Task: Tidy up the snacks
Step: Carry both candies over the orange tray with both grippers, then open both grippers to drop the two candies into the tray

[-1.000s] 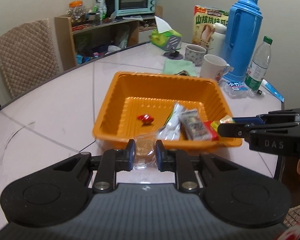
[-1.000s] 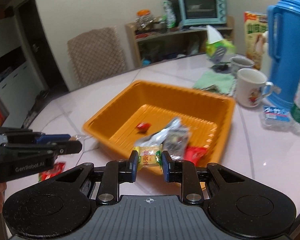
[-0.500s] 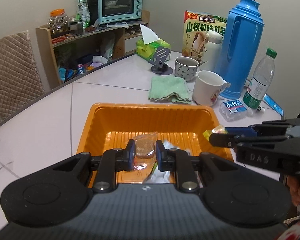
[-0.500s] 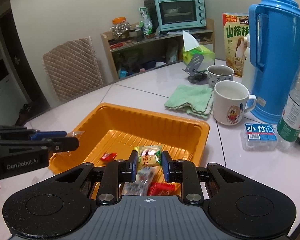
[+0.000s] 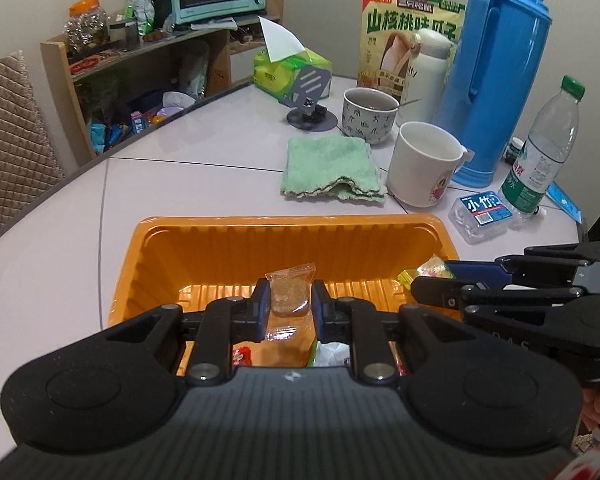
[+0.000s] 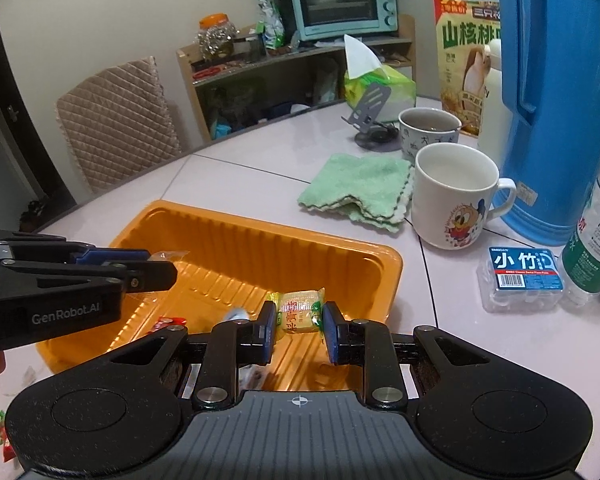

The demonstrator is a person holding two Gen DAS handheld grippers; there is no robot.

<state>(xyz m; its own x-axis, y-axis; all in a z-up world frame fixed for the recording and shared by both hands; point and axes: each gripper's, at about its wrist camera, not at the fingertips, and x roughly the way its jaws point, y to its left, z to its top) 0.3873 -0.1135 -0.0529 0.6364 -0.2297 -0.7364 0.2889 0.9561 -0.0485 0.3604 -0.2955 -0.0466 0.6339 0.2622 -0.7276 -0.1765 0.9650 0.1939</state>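
Over the orange tray on the table, left gripper pinches a clear-wrapped biscuit and right gripper a yellow-green snack packet in their jaws: drop-off stage, next likely spreading both jaws above the tray floor.

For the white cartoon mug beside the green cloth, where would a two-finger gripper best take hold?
Probably the white mug's handle, approached from the blue thermos side: the mug stands upright with the loop jutting that way. The body looks too wide for the fingers.
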